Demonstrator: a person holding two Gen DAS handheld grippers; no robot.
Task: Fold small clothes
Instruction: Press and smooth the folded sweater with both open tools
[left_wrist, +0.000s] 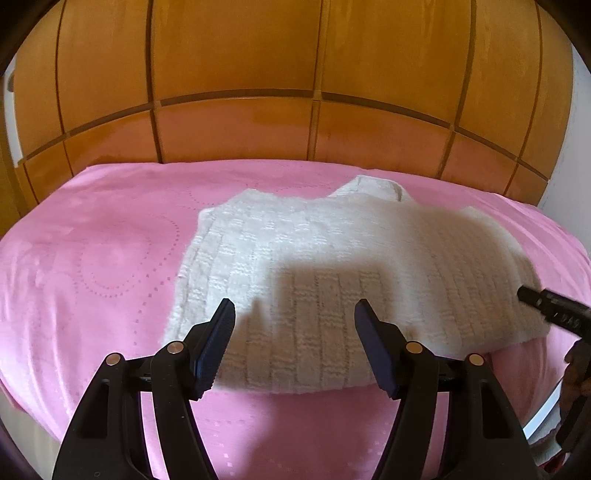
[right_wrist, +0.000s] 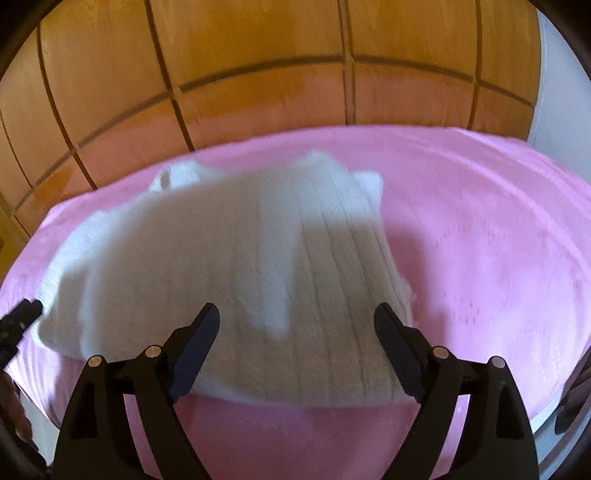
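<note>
Now both claws wide over white sweater (left_wrist: 332, 258).

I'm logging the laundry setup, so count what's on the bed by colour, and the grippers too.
White knitted garment: 1
Pink bedspread: 1
Black grippers, left gripper and right gripper: 2
Total: 4

Left gripper (left_wrist: 294, 314) fingers stand apart above the near hem of a white knit sweater (left_wrist: 332, 266) lying on the pink bedspread (left_wrist: 92, 266), with the right gripper (left_wrist: 532, 295) at the sweater's right edge.
</note>
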